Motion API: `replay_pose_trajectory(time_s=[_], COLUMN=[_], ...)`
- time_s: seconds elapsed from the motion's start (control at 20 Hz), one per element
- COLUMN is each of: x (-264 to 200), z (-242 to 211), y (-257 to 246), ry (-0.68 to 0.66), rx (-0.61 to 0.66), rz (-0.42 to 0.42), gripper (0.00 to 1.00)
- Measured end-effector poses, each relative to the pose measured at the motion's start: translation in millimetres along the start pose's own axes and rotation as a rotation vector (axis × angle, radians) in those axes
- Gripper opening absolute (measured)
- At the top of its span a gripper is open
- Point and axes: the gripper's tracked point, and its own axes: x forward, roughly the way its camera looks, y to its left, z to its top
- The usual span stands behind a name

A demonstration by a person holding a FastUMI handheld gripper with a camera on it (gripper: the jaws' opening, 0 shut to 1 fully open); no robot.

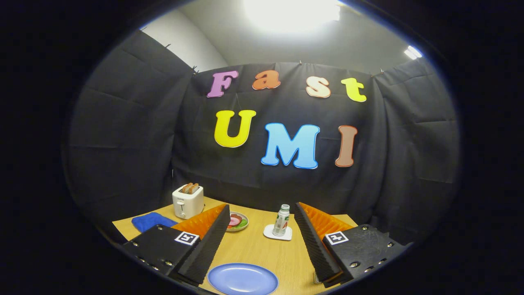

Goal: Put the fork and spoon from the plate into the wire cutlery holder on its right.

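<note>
The blue plate (242, 279) between the fingers is cut off along its near rim. The small plate (237, 221) of food beyond the left finger (204, 241) is partly hidden by that finger, and its food is too small to name. The blue cloth (152, 221) is partly covered by the gripper body. The bottle (281, 220) label is too small to tell.

No readable text, brand or number stood on any object. The small bottle (281, 220) on the bench (262, 250) carried a label too small to make out, and each finger of the hand-held gripper (262, 223) bore a square black-and-white coded marker (186, 238), not writing.
</note>
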Motion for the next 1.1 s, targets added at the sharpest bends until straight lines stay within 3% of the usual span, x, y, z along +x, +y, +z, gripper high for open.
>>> replay_pose_trajectory(time_s=[0.4,1.1], x=[-7,2], z=[21,12], y=[64,111], ry=[-0.056,-0.002], rx=[0.031,0.02], rz=[0.147,0.235], gripper=[0.96,0.96])
